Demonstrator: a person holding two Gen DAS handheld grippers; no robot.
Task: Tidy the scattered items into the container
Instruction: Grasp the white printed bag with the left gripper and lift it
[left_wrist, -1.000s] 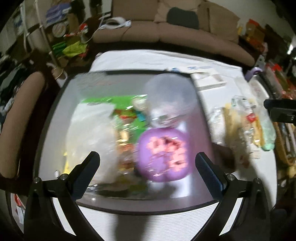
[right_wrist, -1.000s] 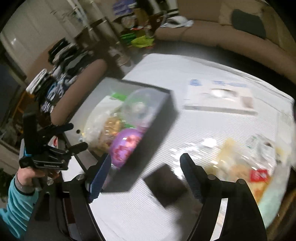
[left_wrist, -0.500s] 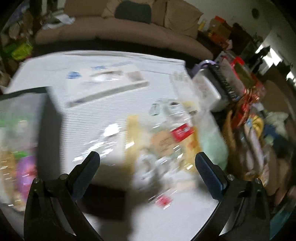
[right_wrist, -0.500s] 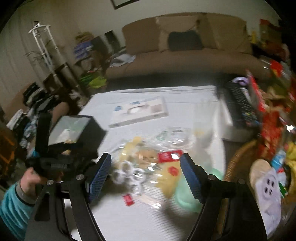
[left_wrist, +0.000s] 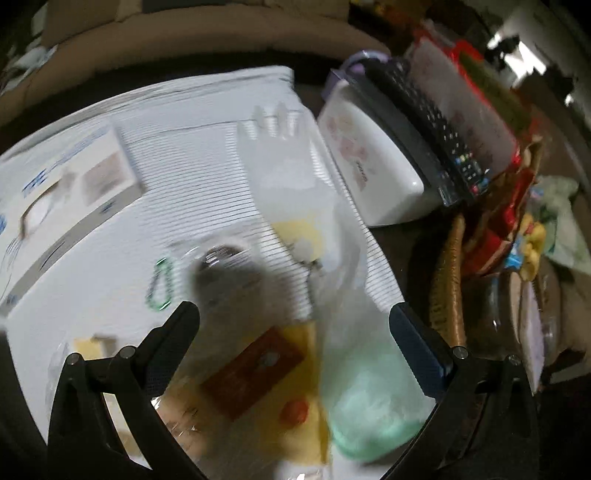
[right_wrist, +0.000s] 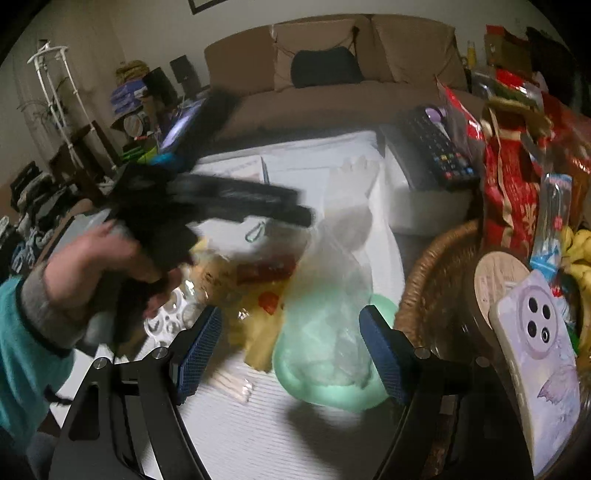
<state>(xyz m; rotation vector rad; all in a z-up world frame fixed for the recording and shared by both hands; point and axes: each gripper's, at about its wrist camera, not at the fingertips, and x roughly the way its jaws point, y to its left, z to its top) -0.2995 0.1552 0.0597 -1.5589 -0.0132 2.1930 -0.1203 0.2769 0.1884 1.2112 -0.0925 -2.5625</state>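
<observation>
A heap of scattered items lies on the white table mat (left_wrist: 192, 173): a clear bag with mint-green contents (left_wrist: 373, 391) (right_wrist: 328, 347), yellow packets with a red label (left_wrist: 255, 369) (right_wrist: 266, 273), a green carabiner (left_wrist: 160, 284) and a clear blister tray (right_wrist: 166, 321). My left gripper (left_wrist: 293, 332) is open and empty just above the packets; it shows blurred over the heap in the right wrist view (right_wrist: 258, 206). My right gripper (right_wrist: 290, 343) is open and empty, its fingers either side of the mint-green bag. The container is out of view.
A flat white box (left_wrist: 62, 195) lies at the back left of the mat. A white tissue box (left_wrist: 369, 162) with a black remote (left_wrist: 432, 129) (right_wrist: 436, 147) stands at the right. A wicker basket (right_wrist: 436, 280) of snacks sits at the right edge. A brown sofa (right_wrist: 332, 74) stands behind.
Both grippers have swung away from the filled container on the left to the heap on the right. The left gripper has dropped close over the packets. Both stay open.
</observation>
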